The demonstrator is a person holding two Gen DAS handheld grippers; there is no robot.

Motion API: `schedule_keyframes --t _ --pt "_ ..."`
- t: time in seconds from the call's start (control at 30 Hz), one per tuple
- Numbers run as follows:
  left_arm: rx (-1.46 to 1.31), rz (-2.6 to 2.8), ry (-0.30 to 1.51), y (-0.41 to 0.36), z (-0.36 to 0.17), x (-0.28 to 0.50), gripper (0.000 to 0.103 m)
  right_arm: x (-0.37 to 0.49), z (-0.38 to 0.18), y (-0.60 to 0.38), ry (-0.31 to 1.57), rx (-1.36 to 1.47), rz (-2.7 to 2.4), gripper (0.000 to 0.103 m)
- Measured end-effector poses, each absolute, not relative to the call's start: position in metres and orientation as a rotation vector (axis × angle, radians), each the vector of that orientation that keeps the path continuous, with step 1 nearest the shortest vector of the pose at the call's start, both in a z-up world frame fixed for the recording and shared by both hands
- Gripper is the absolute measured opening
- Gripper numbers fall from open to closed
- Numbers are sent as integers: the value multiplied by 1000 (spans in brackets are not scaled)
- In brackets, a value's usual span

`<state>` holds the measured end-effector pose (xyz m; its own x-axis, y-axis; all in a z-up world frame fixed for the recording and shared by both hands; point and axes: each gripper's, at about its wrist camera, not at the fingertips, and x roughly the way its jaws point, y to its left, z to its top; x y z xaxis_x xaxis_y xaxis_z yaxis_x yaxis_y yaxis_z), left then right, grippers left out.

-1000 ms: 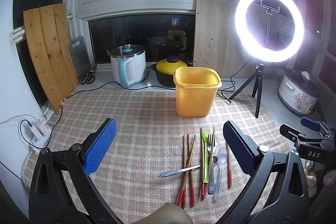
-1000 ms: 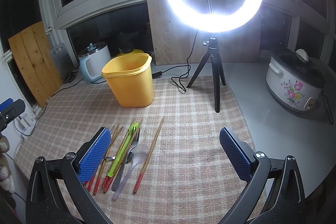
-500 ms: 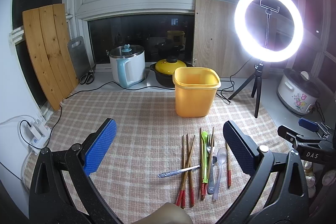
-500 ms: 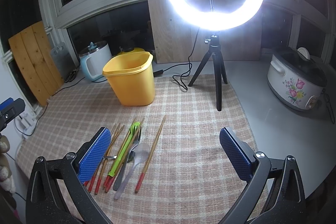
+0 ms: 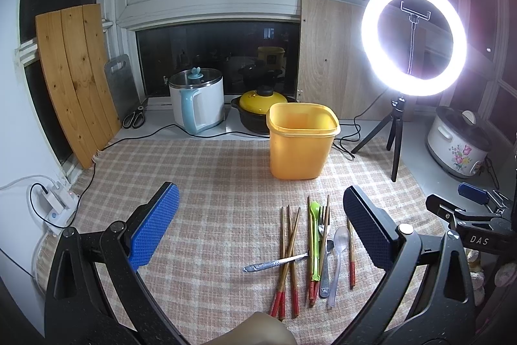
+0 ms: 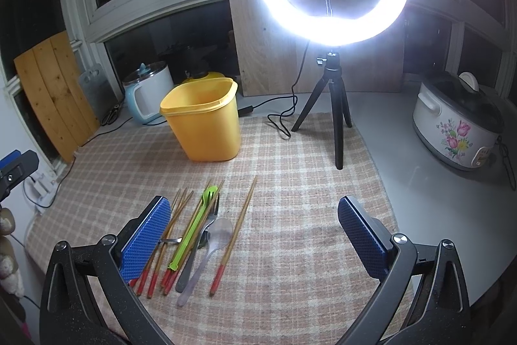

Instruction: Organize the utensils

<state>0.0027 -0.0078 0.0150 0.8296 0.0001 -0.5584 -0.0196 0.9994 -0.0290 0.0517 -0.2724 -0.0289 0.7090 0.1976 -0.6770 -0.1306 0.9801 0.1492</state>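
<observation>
Hovering with little change from 1 s ago, left gripper (image 5: 258, 228) and right gripper (image 6: 255, 235) gape wide, empty; utensils (image 5: 310, 244) lie untouched on bench (image 5: 210, 170) before bin (image 5: 300, 141), sorting unstarted.

Left tongs (image 5: 258, 228), right tongs (image 6: 255, 235): black frames, blue dimpled pads, silver screws.

The right gripper (image 6: 255, 235) gapes wide above the checked cloth (image 6: 290, 248). Chopsticks (image 6: 237, 227) and spoons lie near-left; the yellow bin (image 6: 205, 122) stands far-left.
</observation>
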Motion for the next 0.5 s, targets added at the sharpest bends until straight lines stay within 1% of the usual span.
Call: schedule_keyframes --t 0.5 --pt "-41 8 600 -9 11 3 103 53 -32 -268 772 88 186 102"
